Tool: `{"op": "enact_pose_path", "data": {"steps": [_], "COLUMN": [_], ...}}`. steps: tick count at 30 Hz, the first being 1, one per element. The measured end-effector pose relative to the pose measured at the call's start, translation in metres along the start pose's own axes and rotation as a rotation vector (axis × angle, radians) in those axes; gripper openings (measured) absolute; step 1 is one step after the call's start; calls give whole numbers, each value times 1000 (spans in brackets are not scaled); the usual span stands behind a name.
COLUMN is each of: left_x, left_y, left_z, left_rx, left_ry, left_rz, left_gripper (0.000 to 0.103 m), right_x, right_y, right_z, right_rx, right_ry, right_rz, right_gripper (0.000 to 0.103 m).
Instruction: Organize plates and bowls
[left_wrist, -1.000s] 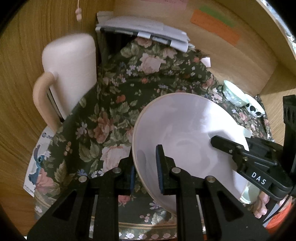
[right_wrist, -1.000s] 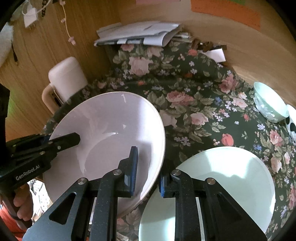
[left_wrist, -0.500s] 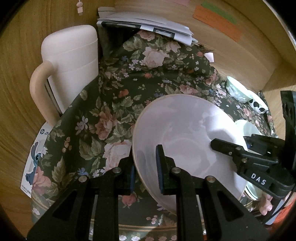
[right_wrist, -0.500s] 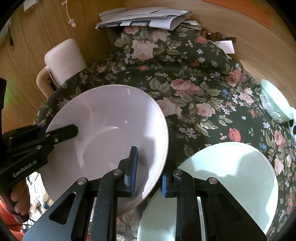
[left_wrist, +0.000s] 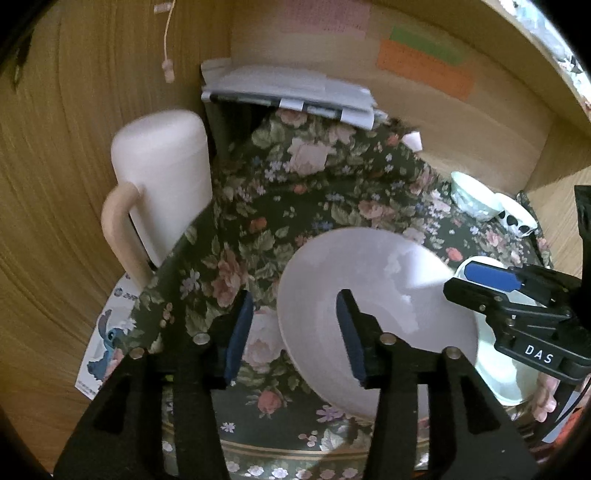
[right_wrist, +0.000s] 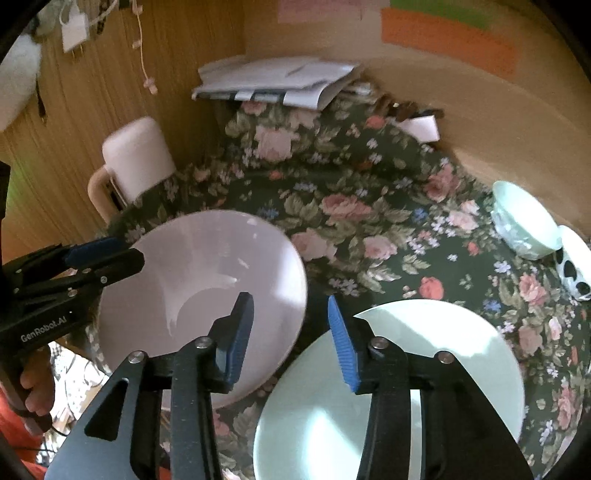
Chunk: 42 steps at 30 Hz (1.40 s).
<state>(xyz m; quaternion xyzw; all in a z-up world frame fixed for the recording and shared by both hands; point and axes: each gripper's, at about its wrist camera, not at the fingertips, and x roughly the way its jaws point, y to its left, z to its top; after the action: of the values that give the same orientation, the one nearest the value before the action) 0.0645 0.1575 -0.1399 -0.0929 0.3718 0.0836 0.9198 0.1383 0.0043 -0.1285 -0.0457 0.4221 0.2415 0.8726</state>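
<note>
A large pale pink bowl (left_wrist: 373, 295) lies on the floral tablecloth (left_wrist: 295, 192); it also shows in the right wrist view (right_wrist: 199, 288). My left gripper (left_wrist: 293, 332) is open, its fingers straddling the bowl's left rim without gripping. My right gripper (right_wrist: 290, 332) is open, straddling the bowl's right rim. A pale green plate (right_wrist: 424, 387) lies right of the bowl, under my right gripper. A small green patterned bowl (right_wrist: 524, 225) and a black-spotted white bowl (right_wrist: 576, 266) sit at the far right.
A pale pink jug with a handle (left_wrist: 162, 184) stands at the left by the wooden wall. A stack of papers (left_wrist: 288, 92) lies at the back. Coloured notes (right_wrist: 443, 37) hang on the back wall. A sticker sheet (left_wrist: 107, 332) lies beside the cloth.
Both grippers have opened and let go of the pink bowl, which now rests lower on the tablecloth beside the green plate.
</note>
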Motion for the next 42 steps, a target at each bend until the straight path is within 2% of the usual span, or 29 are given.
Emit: {"op": "enact_pose_path", "data": {"steps": [3,5,9,13,14,15,17,18,20,29,34,39,42], "left_x": [-12,-19,-30,-38,-39,-40,-43,-44,-45,-17,1,21,36], "left_y": [-10,-19,-41,-69,-75,-81,-93,-100,-112,-157,-180,-200,-210], "left_z": [6,12,22,33,36,40,45,48,54,85,99,113,125], "left_rx": [14,35,73,107,113,117,117,117,128,149,199,224,219], "left_ry": [-38,-61,-114,-150,-154,-160,-187,-207,-226,-191,-190,-152,-118], "left_rz": [-6,-11,-22,-48,-56,-64,-84,-88,-91,-146,-144,-193,-201], "left_gripper": [56,59,67,70,73,82,92,92,93,96,96,97,99], "right_x": [-11,-23,-43,-64,-70,-75,-83,-87,-97,-112,-99,-81,-64], "right_y": [-7,-14,-29,-47,-53,-59,-68,-74,-86,-138,-168,-201,-222], "right_z": [1,2,3,6,7,8,9,10,11,16,19,19,22], "right_rx": [11,19,29,44,48,52,58,61,72,132,165,216,248], "right_ry": [-32,-66,-115,-158,-171,-183,-201,-210,-234,-268,-268,-254,-217], "right_rz": [-10,-28,-63,-101,-112,-124,-142,-153,-180,-262,-325,-356,-363], "right_gripper": [41,47,48,49,49,49,50,51,60,62,62,62,62]}}
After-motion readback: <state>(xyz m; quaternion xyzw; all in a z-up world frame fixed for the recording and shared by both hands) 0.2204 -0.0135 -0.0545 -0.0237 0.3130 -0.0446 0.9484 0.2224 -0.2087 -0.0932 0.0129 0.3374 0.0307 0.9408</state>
